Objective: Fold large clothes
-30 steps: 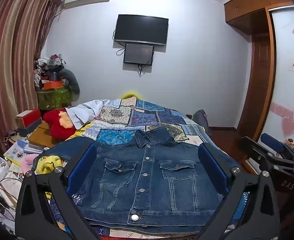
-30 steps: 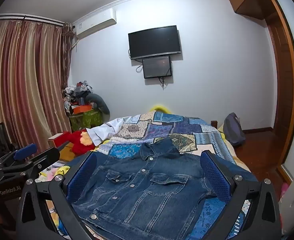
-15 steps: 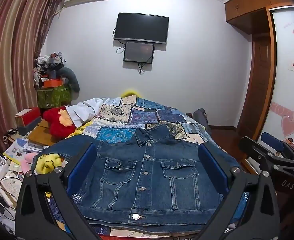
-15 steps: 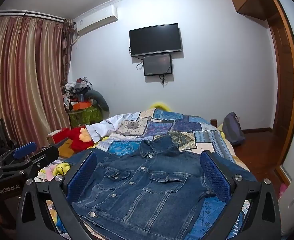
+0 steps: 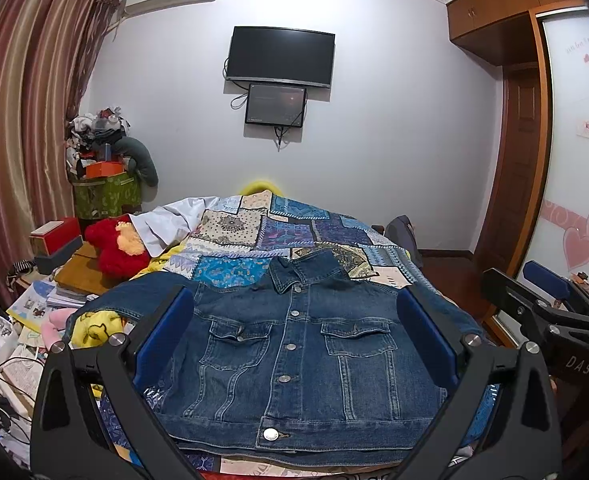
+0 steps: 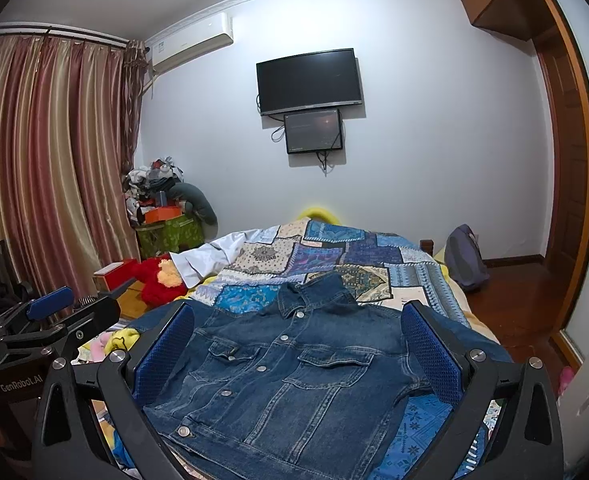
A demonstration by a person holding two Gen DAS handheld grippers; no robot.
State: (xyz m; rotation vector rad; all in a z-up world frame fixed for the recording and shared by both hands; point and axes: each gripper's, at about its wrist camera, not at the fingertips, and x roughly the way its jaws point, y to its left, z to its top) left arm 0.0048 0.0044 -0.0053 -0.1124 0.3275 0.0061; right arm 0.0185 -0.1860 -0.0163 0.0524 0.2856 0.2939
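A dark blue denim jacket (image 5: 294,356) lies flat, front up and buttoned, on the near end of a bed with a patchwork quilt (image 5: 278,232); its collar points away from me. It also shows in the right wrist view (image 6: 290,376). My left gripper (image 5: 294,340) is open and empty, held above the jacket's near hem, its blue pads (image 5: 162,340) framing the jacket. My right gripper (image 6: 294,344) is open and empty too, above the jacket's near right side. Each gripper shows at the other view's edge: the right (image 5: 542,312), the left (image 6: 54,328).
A red plush toy (image 5: 114,248) and a white garment (image 5: 166,224) lie at the bed's left. Books, boxes and clutter (image 5: 22,320) fill the floor on the left. A backpack (image 6: 464,258) sits by the bed's far right. A wardrobe (image 5: 574,160) stands at the right.
Both grippers have risen and tilted slightly, so the jacket sits a little lower in both views. The jacket has not moved and both grippers stay open.
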